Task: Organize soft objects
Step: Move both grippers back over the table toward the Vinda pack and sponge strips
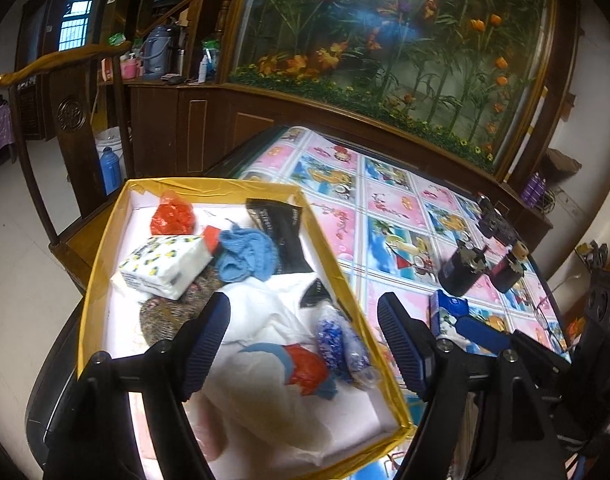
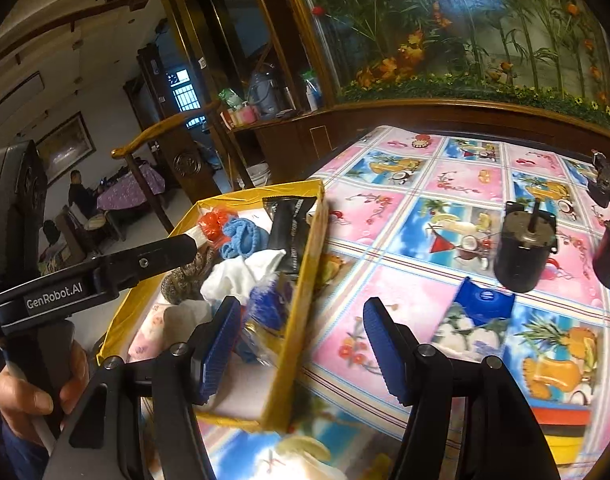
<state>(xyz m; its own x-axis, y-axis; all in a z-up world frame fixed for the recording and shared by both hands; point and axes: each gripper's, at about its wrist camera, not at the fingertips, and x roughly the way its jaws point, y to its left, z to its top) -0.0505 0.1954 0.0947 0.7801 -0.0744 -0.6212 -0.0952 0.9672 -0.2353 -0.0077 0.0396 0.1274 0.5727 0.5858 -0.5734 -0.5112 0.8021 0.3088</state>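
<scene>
- Dark carved wooden cabinets and a big painted panel of flowers and bamboo back my workspace, a table under a glossy pink-and-blue fruit-print tablecloth.
- At the table's left edge I see a shallow yellow-rimmed cardboard box with a white lining, and the soft things are heaped inside it.
- Inside, from the left wrist view: a white tissue pack printed with yellow and dark specks at the left, a red mesh bundle behind it, a crumpled light-blue knitted cloth in the middle, and a black foil sachet leaning on the far right wall.
- Nearer me lie a white cloth, a brownish speckled knit piece under the tissue pack, and a clear bag of blue beads by the right wall.
- My left gripper hangs over the near end of the box, jaws parted wide, nothing between the pads.
- My right gripper straddles the box's right wall, jaws well apart and empty.
- A small blue-and-white packet lies on the cloth just right of the box, outside it.
- Two dark cylindrical motors stand farther right on the cloth.
- A hand grips the left tool's handle.
</scene>
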